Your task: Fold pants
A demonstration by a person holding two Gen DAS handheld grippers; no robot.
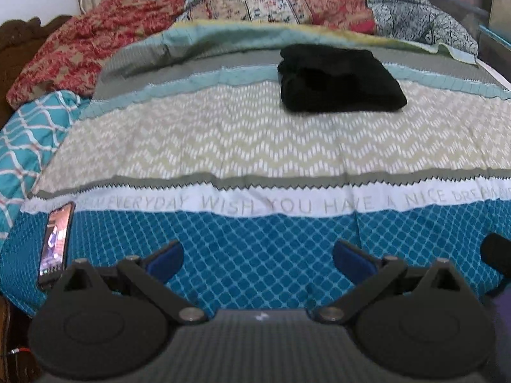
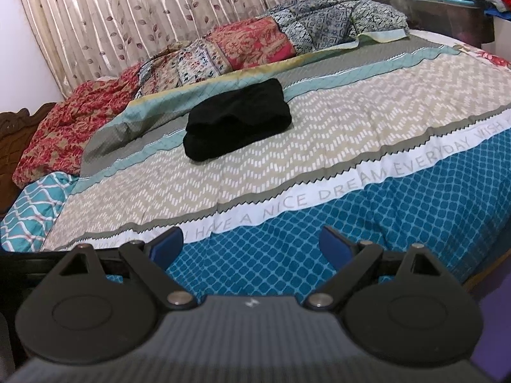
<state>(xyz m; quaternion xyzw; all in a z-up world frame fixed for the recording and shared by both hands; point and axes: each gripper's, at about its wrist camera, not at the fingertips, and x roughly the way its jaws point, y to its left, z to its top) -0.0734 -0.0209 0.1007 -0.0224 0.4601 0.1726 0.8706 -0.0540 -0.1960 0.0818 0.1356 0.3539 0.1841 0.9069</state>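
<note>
The black pants (image 1: 338,78) lie folded in a compact bundle on the bed, on the chevron and grey stripes of the bedspread. They also show in the right wrist view (image 2: 238,123). My left gripper (image 1: 257,255) is open and empty, low over the blue diamond part of the bedspread near the front edge, well short of the pants. My right gripper (image 2: 252,245) is open and empty too, over the same blue band, with the pants far ahead and a little left.
A phone (image 1: 56,242) with a lit screen lies on the bedspread at the left gripper's left. Rumpled patterned quilts (image 1: 255,3) are piled along the far side before a curtain (image 2: 143,16). A teal pillow (image 1: 28,140) sits left. Storage boxes (image 2: 447,3) stand at the back right.
</note>
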